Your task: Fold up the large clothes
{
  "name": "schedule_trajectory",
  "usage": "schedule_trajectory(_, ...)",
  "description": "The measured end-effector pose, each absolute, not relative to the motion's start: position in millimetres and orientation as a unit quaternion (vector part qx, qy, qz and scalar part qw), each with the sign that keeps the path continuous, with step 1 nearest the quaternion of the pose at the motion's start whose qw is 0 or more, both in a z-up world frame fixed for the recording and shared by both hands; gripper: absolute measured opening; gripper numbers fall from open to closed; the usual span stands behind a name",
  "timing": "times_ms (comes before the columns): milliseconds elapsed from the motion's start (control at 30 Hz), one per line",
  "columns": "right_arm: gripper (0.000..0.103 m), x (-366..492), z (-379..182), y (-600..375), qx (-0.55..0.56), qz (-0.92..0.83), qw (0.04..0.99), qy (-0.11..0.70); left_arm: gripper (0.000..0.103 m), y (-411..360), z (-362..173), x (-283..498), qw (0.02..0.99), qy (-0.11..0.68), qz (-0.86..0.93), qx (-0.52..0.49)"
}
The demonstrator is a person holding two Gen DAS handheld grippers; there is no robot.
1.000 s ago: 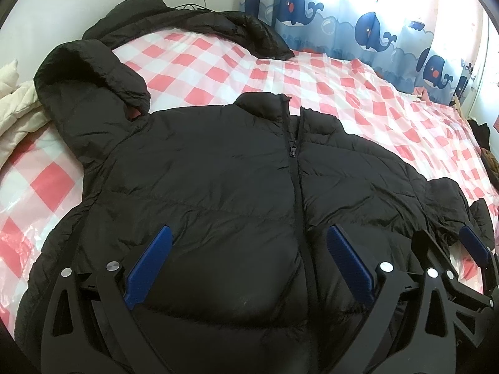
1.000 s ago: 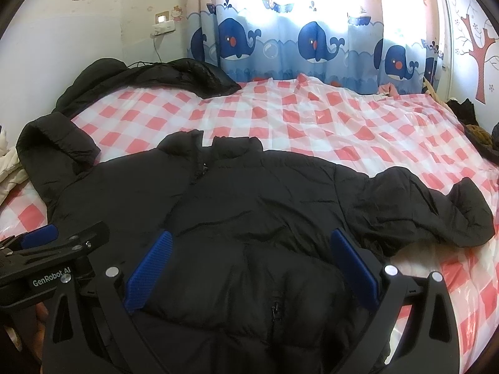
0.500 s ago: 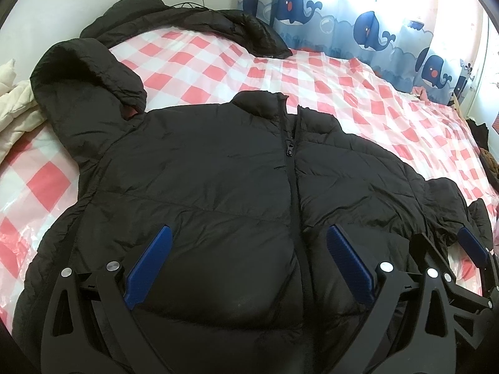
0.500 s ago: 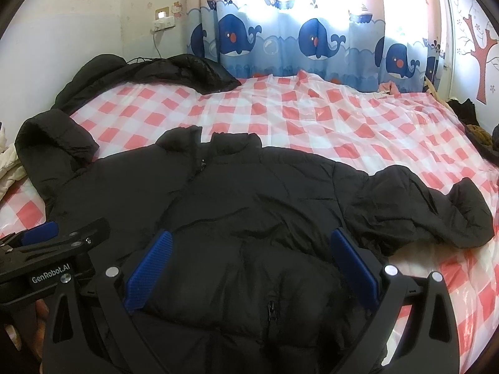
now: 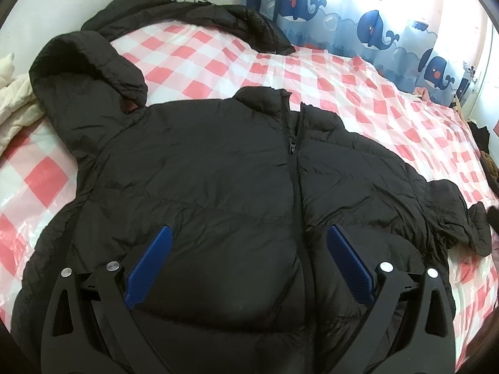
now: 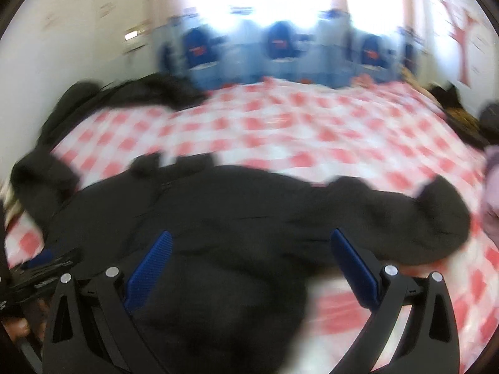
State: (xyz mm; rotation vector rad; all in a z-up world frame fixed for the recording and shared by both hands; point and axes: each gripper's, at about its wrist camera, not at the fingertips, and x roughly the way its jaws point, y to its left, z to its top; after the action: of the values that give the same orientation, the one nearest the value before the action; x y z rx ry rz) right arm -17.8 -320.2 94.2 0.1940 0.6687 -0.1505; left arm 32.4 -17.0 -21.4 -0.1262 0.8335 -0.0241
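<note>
The red-and-white checked bed cover [image 5: 327, 71] carries the big black quilted puffer jacket [image 5: 218, 180], which lies front up and zipped, spread across the near half of the bed with its collar pointing toward the whale-print curtain [image 5: 368, 28]. The folding looks barely begun, so a good first fold would take one sleeve across the chest. The jacket's right sleeve [image 6: 405, 218] trails out sideways over the cover and is probably the nearest thing to take; pinching it at the cuff rather than mid-arm should keep the slippery padding from bunching. The left gripper [image 5: 248, 261] hovers over the chest with its blue pads spread wide and nothing between them. The right gripper [image 6: 249, 265] is likewise released and empty, though its view is smeared with blur. A second black hooded coat [image 5: 90, 71] overlaps the left shoulder and may drag along. Another dark garment [image 5: 193, 15] lies by the far wall, clear of the work
</note>
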Motion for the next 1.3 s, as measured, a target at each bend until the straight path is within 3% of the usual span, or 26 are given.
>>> schedule_trajectory(133, 0.098, -35, 79, -441, 0.146, -0.152, 0.903, 0.374, 0.096, -16, -22, 33, 0.912, 0.405, -0.012, -0.063)
schedule_trajectory(300, 0.098, -81, 22, -600, 0.419, -0.168, 0.807, 0.381, 0.096, -16, -27, 36, 0.908, 0.414, -0.009, -0.067)
schedule_trajectory(367, 0.098, -84, 1, -627, 0.476, -0.141, 0.785, 0.370, 0.096, -16, -29, 37, 0.906, 0.418, -0.009, -0.068)
schedule_trajectory(567, 0.098, -55, -35, -685, 0.548, -0.112, 0.757, 0.337, 0.096, -18, -33, 40, 0.905, 0.421, -0.006, -0.064)
schedule_trajectory(700, 0.097, -35, -28, -702, 0.533, -0.087, 0.787, 0.299, 0.096, -19, -38, 43, 0.903, 0.425, -0.005, -0.058)
schedule_trajectory(733, 0.094, -32, -27, -703, 0.527, -0.083, 0.792, 0.296, 0.096, -20, -39, 43, 0.903, 0.426, -0.005, -0.056)
schedule_trajectory(800, 0.066, -20, -22, -706, 0.507, -0.082, 0.802, 0.304, 0.096, -22, -40, 43, 0.903, 0.426, -0.005, -0.053)
schedule_trajectory(833, 0.026, -14, -24, -708, 0.510, -0.073, 0.801, 0.306, 0.096, -22, -40, 43, 0.903, 0.426, -0.005, -0.052)
schedule_trajectory(867, 0.014, -8, -26, -711, 0.516, -0.062, 0.798, 0.305, 0.096, -22, -39, 42, 0.905, 0.423, -0.007, -0.052)
schedule_trajectory(967, 0.009, 9, 4, -722, 0.481, -0.071, 0.823, 0.294, 0.096, -19, -32, 38, 0.913, 0.401, -0.014, -0.073)
schedule_trajectory(1167, 0.008, 27, 138, -750, 0.384, -0.086, 0.899, 0.195, 0.096, -2, -18, 32, 0.928, 0.345, -0.011, -0.141)
schedule_trajectory(1300, 0.008, 19, 118, -786, 0.393, -0.151, 0.882, 0.213, 0.096, -2, -32, 42, 0.912, 0.379, -0.017, -0.157)
